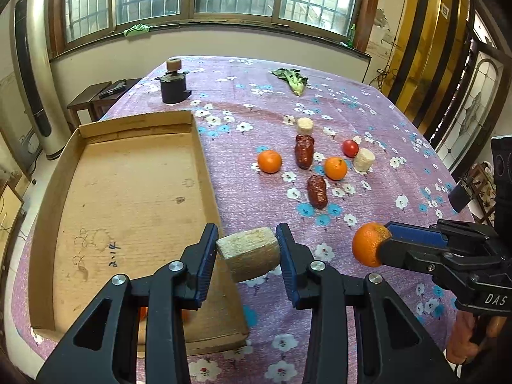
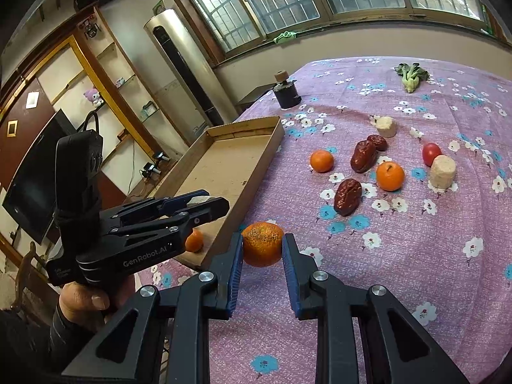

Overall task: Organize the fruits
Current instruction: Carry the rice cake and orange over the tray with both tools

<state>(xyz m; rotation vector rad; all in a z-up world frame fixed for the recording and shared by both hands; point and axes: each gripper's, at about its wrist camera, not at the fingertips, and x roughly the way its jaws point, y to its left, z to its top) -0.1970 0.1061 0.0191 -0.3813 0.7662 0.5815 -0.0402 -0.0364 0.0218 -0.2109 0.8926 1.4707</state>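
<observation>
My left gripper (image 1: 246,249) is shut on a pale cut chunk (image 1: 251,252) and holds it above the near right wall of the cardboard tray (image 1: 128,198). My right gripper (image 2: 261,249) is shut on an orange mandarin (image 2: 263,248), held above the cloth just right of the tray (image 2: 224,166). One mandarin (image 2: 194,240) lies in the tray's near corner. On the cloth lie two mandarins (image 1: 269,161) (image 1: 335,168), red dates (image 1: 316,191) (image 1: 304,152), a tomato (image 1: 350,148) and two pale chunks (image 1: 364,160) (image 1: 304,125).
A leafy green (image 1: 292,80) lies at the far side of the table. A dark round stand with a small spool (image 1: 173,84) sits far left, behind the tray. The purple flowered cloth (image 1: 384,121) covers the table; its edges drop off left and right.
</observation>
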